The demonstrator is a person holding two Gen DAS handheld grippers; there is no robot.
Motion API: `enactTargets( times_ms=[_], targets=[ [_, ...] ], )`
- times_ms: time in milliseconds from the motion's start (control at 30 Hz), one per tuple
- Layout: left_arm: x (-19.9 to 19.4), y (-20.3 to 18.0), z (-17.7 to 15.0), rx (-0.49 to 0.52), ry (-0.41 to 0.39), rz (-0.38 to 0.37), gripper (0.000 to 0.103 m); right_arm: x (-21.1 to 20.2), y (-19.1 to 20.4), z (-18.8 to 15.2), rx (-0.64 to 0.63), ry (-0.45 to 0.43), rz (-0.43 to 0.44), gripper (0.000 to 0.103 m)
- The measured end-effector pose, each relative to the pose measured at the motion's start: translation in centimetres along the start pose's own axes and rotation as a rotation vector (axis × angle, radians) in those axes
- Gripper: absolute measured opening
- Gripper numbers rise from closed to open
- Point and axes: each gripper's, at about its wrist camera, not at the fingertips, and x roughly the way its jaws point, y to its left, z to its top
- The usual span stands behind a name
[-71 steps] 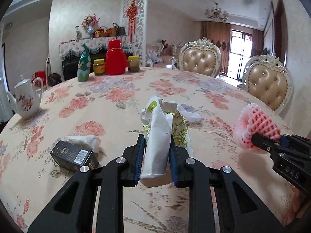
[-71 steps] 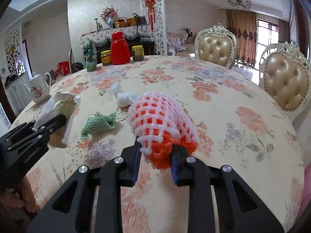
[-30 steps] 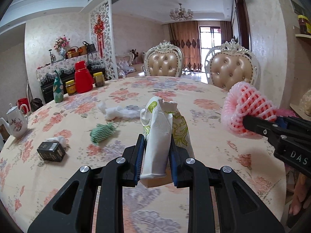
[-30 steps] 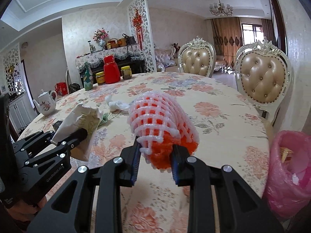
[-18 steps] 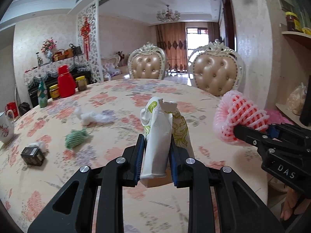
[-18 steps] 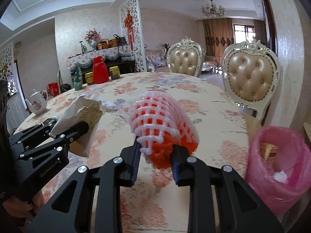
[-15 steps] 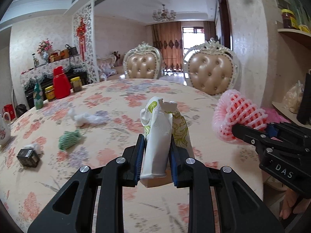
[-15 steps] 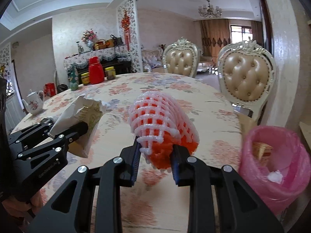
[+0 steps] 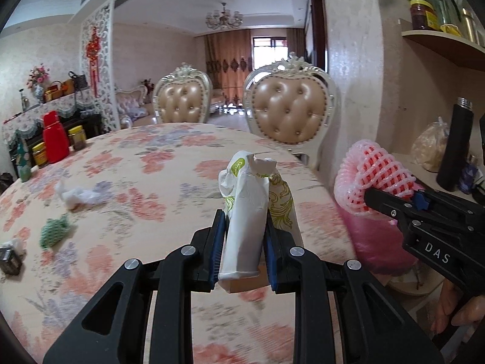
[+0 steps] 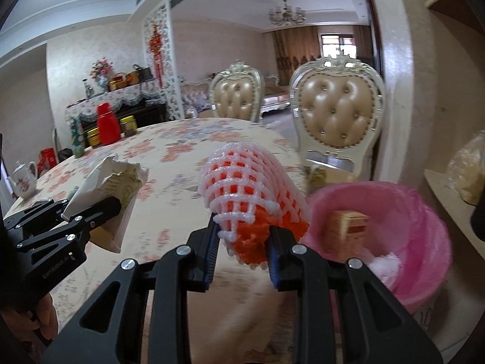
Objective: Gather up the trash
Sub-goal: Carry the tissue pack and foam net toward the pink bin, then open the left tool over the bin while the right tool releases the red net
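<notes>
My left gripper (image 9: 245,227) is shut on a crumpled white and green paper wrapper (image 9: 247,212), held above the table's near edge; it also shows in the right wrist view (image 10: 106,182). My right gripper (image 10: 242,242) is shut on a pink and orange foam fruit net (image 10: 245,188), also visible in the left wrist view (image 9: 372,179). A bin lined with a pink bag (image 10: 424,257) stands just right of the net, beside the table, with a small box (image 10: 347,227) and white tissue inside. In the left wrist view the bin (image 9: 379,248) is partly hidden behind the right gripper.
On the floral tablecloth (image 9: 151,182) lie a white tissue (image 9: 75,197), a green crumpled wrapper (image 9: 54,233) and a dark box (image 9: 9,261) at the left. A red flask (image 9: 54,139) and jars stand far left. Two padded chairs (image 9: 291,112) stand behind. A shelf (image 9: 439,166) with a black bottle is at right.
Both grippers have swung to the right with their loads. The pink bin has come closer and now sits just beside the foam net. The table litter has shifted left in view.
</notes>
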Motion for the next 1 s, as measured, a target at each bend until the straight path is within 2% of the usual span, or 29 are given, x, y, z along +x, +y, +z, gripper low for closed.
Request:
enactTargets(
  times_ms=[400, 567, 733, 900, 933, 1000],
  targets=[
    [4.9, -7.1, 2.1, 0.021, 0.030, -0.181, 0.023, -1.5, -9.7, -0.3, 0.087, -0.014, -0.182, 0.029],
    [7.4, -10.2, 3.5, 0.040, 0.048, -0.260, 0.023, -0.7, -13.1, -0.4, 0.122, 0.004, -0.231, 0.031],
    [9.9, -13.1, 4.7, 0.061, 0.064, -0.336, 0.023, 0.1, -15.8, -0.9, 0.125, 0.019, -0.244, 0.034],
    [12.3, -15.3, 5.2, 0.044, 0.097, -0.397, 0.025, 1.2, -17.7, -1.3, 0.153, 0.034, -0.231, 0.050],
    [12.7, -15.8, 5.2, 0.047, 0.105, -0.396, 0.030, 1.4, -17.8, -1.4, 0.156, 0.038, -0.229, 0.053],
    [13.2, -16.1, 5.0, 0.052, 0.114, -0.396, 0.046, 1.6, -18.2, -1.6, 0.162, 0.045, -0.226, 0.064]
  ],
)
